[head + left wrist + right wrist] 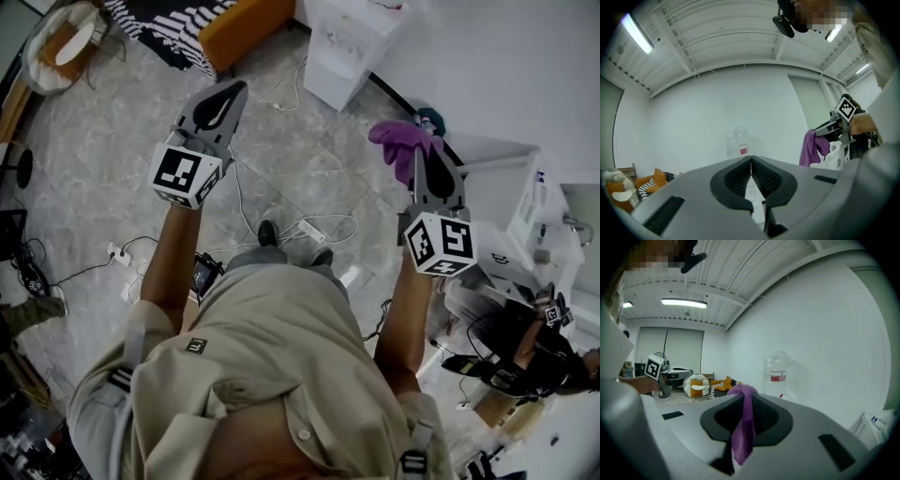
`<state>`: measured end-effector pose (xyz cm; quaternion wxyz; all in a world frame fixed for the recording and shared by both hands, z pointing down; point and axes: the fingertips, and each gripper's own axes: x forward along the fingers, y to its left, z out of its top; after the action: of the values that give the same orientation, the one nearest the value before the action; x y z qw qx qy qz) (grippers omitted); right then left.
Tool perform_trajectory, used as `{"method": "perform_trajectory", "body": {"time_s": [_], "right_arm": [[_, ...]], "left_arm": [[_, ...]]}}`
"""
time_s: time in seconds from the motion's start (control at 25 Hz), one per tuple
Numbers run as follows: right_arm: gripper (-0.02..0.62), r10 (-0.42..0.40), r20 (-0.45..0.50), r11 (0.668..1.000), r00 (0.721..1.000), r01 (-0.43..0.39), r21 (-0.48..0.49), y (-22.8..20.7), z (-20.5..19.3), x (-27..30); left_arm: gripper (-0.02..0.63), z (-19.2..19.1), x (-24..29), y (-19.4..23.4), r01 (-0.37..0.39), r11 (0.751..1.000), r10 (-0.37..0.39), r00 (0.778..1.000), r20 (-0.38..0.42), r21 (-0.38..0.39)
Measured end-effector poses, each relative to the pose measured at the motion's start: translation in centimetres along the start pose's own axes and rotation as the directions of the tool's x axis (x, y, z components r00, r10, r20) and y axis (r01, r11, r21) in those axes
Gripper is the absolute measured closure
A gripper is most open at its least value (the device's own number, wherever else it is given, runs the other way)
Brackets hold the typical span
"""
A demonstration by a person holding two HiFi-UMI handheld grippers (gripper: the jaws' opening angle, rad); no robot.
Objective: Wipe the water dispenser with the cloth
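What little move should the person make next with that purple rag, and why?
Probably reach the right gripper forward toward the water dispenser: its jaws are shut on the purple cloth, which hangs in the air, not touching the dispenser. The left gripper is shut and empty.
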<state>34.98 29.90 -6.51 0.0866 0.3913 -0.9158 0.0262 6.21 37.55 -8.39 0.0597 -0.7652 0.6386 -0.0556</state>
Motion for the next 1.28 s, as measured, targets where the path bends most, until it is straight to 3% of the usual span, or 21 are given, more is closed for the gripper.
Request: {"method": "perform_trajectory", "body": {"time_s": [0.28,0.56,0.96,1.28], "right_arm": [[0.534,-0.049,0.042,0.997,0.998,0.047,0.059,3.2,1.4,3.5],[0.534,-0.057,0.038,0.997,0.998,0.055,0.052,5.6,2.5,7.1],[0.534,-0.017,0.023,0.998,1.000,0.016,0.061,5.5,1.9,13.0],[0.534,0.014,0.009,0.995,1.000,-0.015,0.101,2.4,0.8,19.5]], "left_arm": [[0.588,-1.0,0.1,5.4,0.040,0.999,-0.040,0.999,0.027,-0.005],[0.588,-2.2,0.4,9.3,0.051,0.998,-0.050,0.998,0.029,-0.028],[0.588,-4.4,2.0,12.5,0.020,0.999,-0.020,1.000,-0.002,-0.039],[0.588,-5.1,5.9,15.9,-0.036,0.999,0.036,0.999,-0.036,-0.014]]}}
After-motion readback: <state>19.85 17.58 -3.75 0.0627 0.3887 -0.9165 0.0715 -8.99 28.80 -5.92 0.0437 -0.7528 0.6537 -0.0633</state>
